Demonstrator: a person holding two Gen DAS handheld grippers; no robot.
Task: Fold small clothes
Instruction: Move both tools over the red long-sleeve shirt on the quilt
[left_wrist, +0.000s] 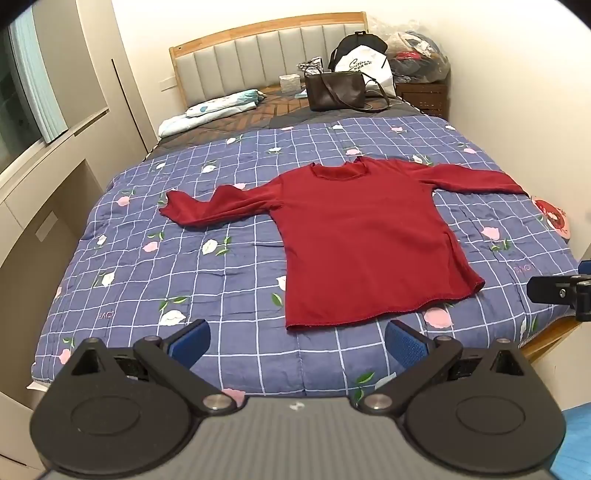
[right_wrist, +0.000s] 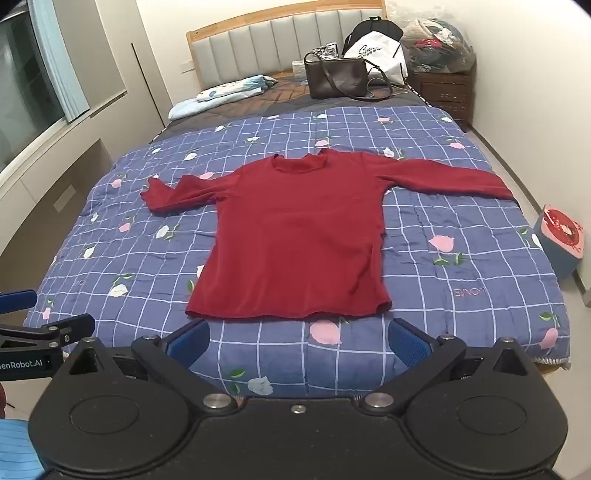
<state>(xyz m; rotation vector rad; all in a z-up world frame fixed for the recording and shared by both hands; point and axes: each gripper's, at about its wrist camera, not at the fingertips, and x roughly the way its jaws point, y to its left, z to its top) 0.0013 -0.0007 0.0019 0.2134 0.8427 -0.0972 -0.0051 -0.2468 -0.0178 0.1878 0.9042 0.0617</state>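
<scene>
The long-sleeved top (left_wrist: 364, 236) is a plain deep red. Under it the quilt (left_wrist: 229, 273) is blue-violet with a white grid of lines, strewn with pink and white flowers on green leaves. The headboard (left_wrist: 258, 55) has pale grey padded panels in a light wood frame. A dark brown handbag (left_wrist: 334, 90) stands by a white bag with black lettering (left_wrist: 365, 66). The left claw (left_wrist: 297, 341) and right claw (right_wrist: 299, 341) are black with blue pads
</scene>
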